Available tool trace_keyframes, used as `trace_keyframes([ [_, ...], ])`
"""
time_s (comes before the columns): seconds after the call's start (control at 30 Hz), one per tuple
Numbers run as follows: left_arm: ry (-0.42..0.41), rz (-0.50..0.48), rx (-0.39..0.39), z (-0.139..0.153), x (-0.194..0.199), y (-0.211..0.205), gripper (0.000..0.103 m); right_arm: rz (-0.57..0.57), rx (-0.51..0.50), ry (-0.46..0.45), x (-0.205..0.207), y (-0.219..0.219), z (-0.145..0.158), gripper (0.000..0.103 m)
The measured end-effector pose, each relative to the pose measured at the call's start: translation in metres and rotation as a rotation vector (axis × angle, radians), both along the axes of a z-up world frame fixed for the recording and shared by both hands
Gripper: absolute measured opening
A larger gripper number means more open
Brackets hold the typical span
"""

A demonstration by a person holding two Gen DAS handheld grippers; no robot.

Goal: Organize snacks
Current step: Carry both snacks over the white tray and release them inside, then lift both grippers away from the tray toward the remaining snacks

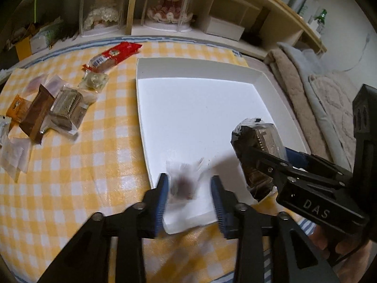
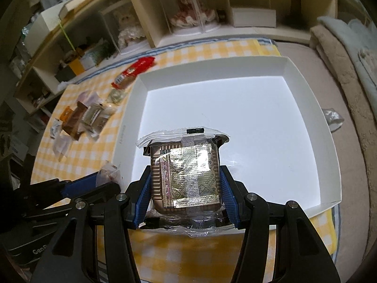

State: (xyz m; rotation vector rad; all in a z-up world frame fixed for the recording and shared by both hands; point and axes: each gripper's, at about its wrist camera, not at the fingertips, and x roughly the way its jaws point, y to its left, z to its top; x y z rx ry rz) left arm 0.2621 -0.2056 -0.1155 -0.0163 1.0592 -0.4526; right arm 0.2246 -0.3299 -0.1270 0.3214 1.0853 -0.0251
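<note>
A white box (image 1: 202, 70) (image 2: 304, 89) lies open on the yellow checked tablecloth. My right gripper (image 2: 186, 184) (image 1: 256, 158) is shut on a clear-wrapped biscuit pack (image 2: 186, 174) (image 1: 259, 136) above the box's near edge. My left gripper (image 1: 189, 191) (image 2: 103, 184) is over the box's near left corner, jaws apart, with a small clear-wrapped dark snack (image 1: 183, 184) (image 2: 109, 172) blurred between the pads. I cannot tell whether the pads touch it. Loose snacks lie left of the box: a second biscuit pack (image 1: 67, 108), a brown pack (image 1: 37, 113), a red pack (image 1: 120, 50).
A shelf with two dolls in clear cases (image 1: 103, 9) (image 2: 188, 7) runs along the table's far side. Folded towels (image 1: 306, 89) lie right of the table. A silver wrapper (image 2: 332, 118) sits just outside the box's right wall.
</note>
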Motion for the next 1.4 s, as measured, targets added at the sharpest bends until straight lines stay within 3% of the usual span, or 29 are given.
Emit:
trace_keyframes([
  [0.17,-0.037,-0.010,0.021,0.002,-0.010,0.006,0.064,-0.010,-0.007,0.033,0.004,-0.006,-0.009,0.055],
  [0.33,-0.047,-0.015,0.045,0.004,-0.020,0.014,0.090,-0.041,0.007,0.062,0.008,-0.012,-0.019,0.059],
  [0.4,-0.046,-0.019,0.055,0.004,-0.022,0.015,0.096,-0.068,0.025,0.062,0.006,-0.016,-0.018,0.072],
  [0.43,-0.044,-0.021,0.058,0.003,-0.023,0.016,0.098,-0.076,0.032,0.064,0.005,-0.018,-0.017,0.083],
  [0.53,-0.037,-0.023,0.063,0.004,-0.027,0.017,0.103,-0.094,0.013,0.065,-0.001,-0.021,-0.012,0.087],
  [0.7,-0.027,-0.024,0.078,0.006,-0.029,0.018,0.103,-0.083,-0.018,0.091,-0.011,-0.019,-0.008,0.102],
  [1.0,-0.008,0.003,0.066,0.011,-0.029,0.027,0.103,-0.073,-0.069,0.096,-0.027,-0.013,0.002,0.103],
  [1.4,-0.061,0.033,0.039,0.037,-0.037,0.051,0.103,-0.102,-0.094,0.061,-0.044,-0.013,0.019,0.103],
])
